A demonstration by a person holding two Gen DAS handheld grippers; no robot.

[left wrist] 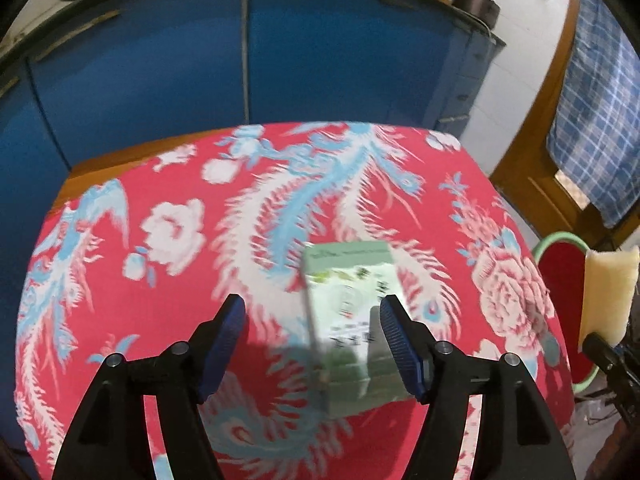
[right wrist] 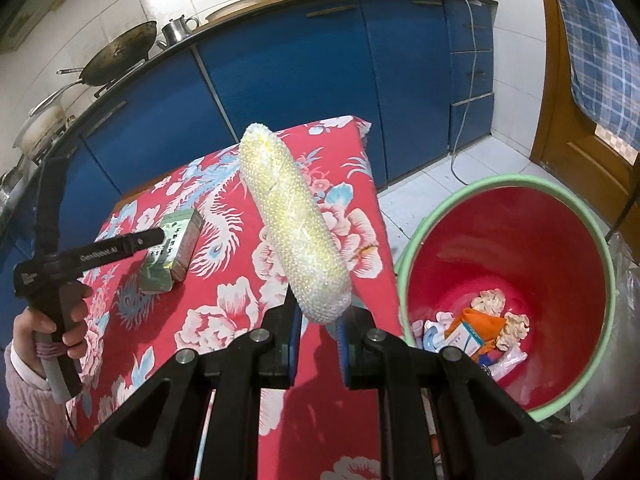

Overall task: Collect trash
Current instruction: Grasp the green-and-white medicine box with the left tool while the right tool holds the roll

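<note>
A green and white carton [left wrist: 352, 320] lies on the red flowered tablecloth [left wrist: 168, 168]. My left gripper [left wrist: 316, 320] hangs open over it, the carton sitting between the fingers nearer the right pad, with a wide gap to the left pad. In the right wrist view a hand holds that left gripper [right wrist: 160, 236] at the carton [right wrist: 180, 252]. My right gripper [right wrist: 318, 328] is shut on the lower end of a long yellowish beaded foam piece [right wrist: 288, 216], which sticks up above the table's right side; its tip [left wrist: 608, 292] shows at the left wrist view's right edge.
A red bucket with a green rim [right wrist: 500, 182] stands on the floor right of the table, holding several bits of paper and packaging. Blue cabinets [right wrist: 300, 72] run behind the table, with a wok [right wrist: 116, 52] and kettle [right wrist: 180, 28] on the counter. A wooden door [right wrist: 568, 128] is at the right.
</note>
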